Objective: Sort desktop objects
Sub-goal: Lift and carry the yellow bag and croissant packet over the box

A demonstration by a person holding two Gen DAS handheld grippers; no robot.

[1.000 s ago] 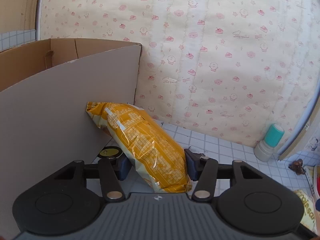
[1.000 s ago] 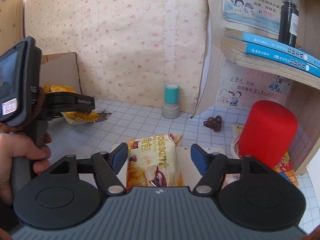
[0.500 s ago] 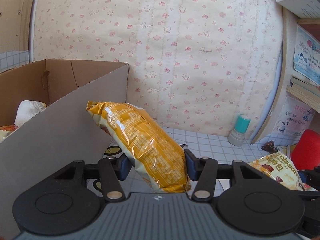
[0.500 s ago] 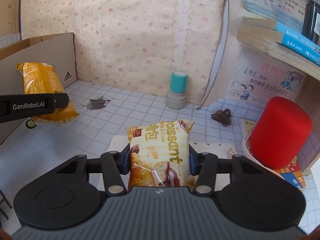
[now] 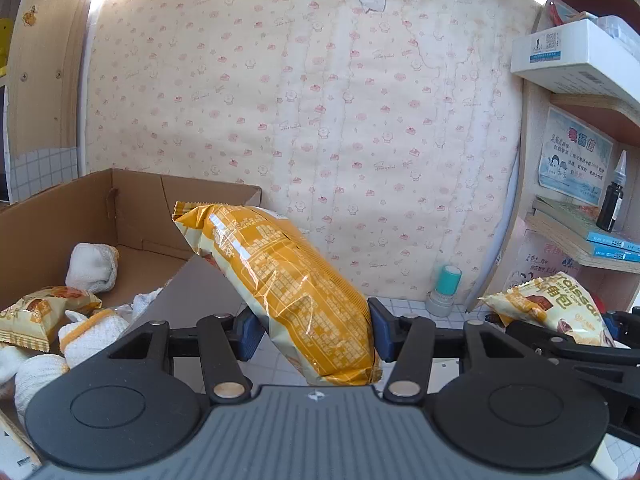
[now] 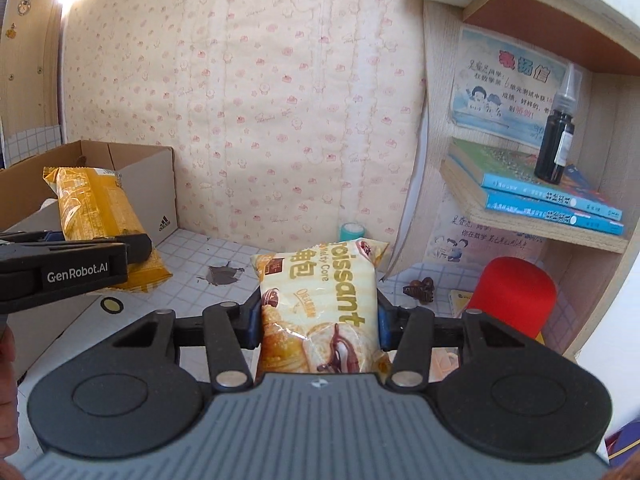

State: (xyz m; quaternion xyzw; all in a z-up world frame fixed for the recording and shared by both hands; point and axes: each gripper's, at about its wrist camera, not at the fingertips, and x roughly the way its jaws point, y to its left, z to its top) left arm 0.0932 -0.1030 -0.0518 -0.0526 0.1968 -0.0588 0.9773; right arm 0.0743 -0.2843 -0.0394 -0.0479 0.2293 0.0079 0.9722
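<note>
My left gripper [image 5: 312,332] is shut on an orange snack bag [image 5: 280,292], held tilted in the air beside the open cardboard box [image 5: 132,200]. Rolled white socks [image 5: 92,264] and a small croissant pack [image 5: 40,312] lie inside the box. My right gripper [image 6: 318,324] is shut on a pale yellow croissant pack [image 6: 320,300], lifted above the tiled desk. The right wrist view has the left gripper [image 6: 72,268] at its left with the orange bag [image 6: 96,208] near the box [image 6: 132,172]. At the right of the left wrist view is the croissant pack [image 5: 552,308].
A teal-capped stamp [image 5: 444,292] stands by the wallpapered back wall. On the right, a wooden shelf [image 6: 532,224] carries blue books and a dark dropper bottle [image 6: 558,144]. A red cylinder [image 6: 512,296] and a brown hair clip [image 6: 420,288] sit below. A dark stain [image 6: 224,274] marks the tiles.
My right gripper closed on the croissant pack and lifted it off the desk. My left gripper rose with the orange bag, and the box's inside came into view.
</note>
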